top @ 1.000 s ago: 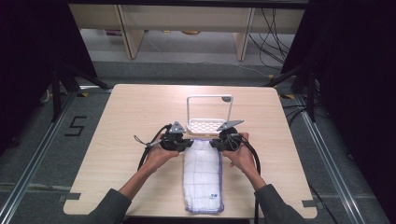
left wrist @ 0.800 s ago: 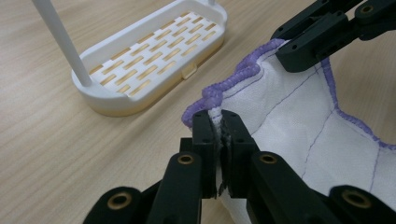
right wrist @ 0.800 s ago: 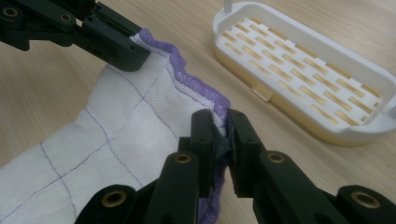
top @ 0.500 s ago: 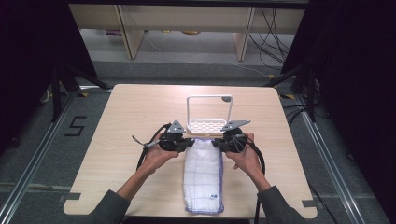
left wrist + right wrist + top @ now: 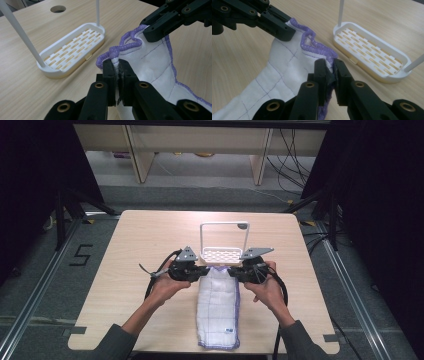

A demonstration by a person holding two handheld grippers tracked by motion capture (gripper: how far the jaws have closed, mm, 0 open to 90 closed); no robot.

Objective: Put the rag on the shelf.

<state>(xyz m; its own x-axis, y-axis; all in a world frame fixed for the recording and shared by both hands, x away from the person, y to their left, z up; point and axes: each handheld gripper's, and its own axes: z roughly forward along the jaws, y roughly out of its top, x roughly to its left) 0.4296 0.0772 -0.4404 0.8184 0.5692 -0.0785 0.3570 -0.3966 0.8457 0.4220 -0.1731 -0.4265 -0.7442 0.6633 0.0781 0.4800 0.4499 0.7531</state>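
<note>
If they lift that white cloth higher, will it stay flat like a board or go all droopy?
Probably droopy. The white cloth already sags and wrinkles between the left gripper and right gripper pinching its purple edge. It looks thin and quilted, so likely light. The far end would probably dangle and drag off the table.

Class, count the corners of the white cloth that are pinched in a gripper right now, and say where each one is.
2. The left gripper pinches the cloth's far left corner; the right gripper pinches its far right corner, both near the white rack.
</note>
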